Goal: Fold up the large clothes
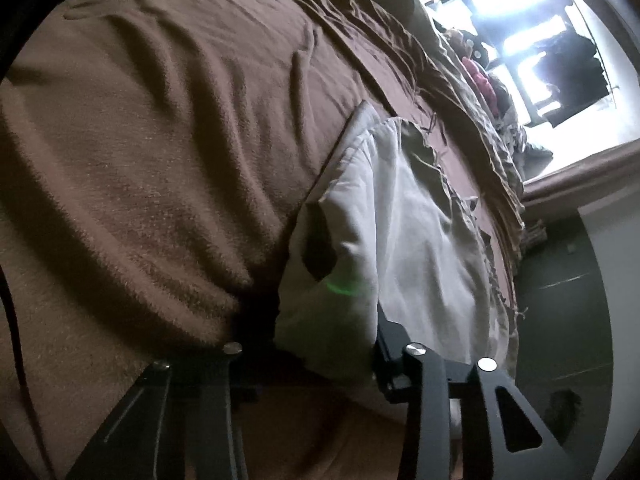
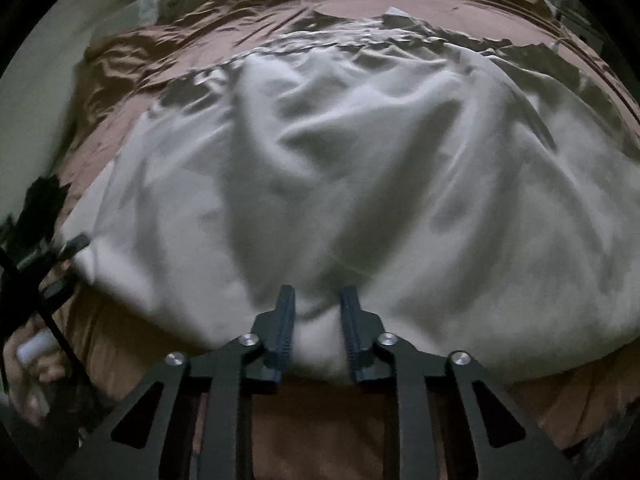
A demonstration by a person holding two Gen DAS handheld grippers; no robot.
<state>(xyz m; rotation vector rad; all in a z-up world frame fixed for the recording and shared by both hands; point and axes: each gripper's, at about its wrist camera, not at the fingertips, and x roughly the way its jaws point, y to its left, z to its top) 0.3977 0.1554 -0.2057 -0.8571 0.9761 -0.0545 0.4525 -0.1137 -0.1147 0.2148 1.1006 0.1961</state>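
Observation:
A large white cloth (image 2: pixel 340 168) lies spread and wrinkled over a brown bed cover (image 2: pixel 120 68). My right gripper (image 2: pixel 318 320) grips a bunched fold of the cloth's near edge between its blue fingers (image 2: pixel 286 320). In the left wrist view the same white cloth (image 1: pixel 400 232) shows as a folded edge on the brown blanket (image 1: pixel 140 140). My left gripper (image 1: pixel 324 344) is clamped on the cloth's near corner; its fingertips are hidden under the fabric. The left gripper and the hand holding it show at the left edge of the right wrist view (image 2: pixel 44 272).
A bright window (image 1: pixel 532 40) and a pile of coloured clothes (image 1: pixel 484 84) lie at the far end of the bed. A dark floor (image 1: pixel 560 300) runs along the bed's right side. A pale wall (image 2: pixel 36 80) is to the left of the bed.

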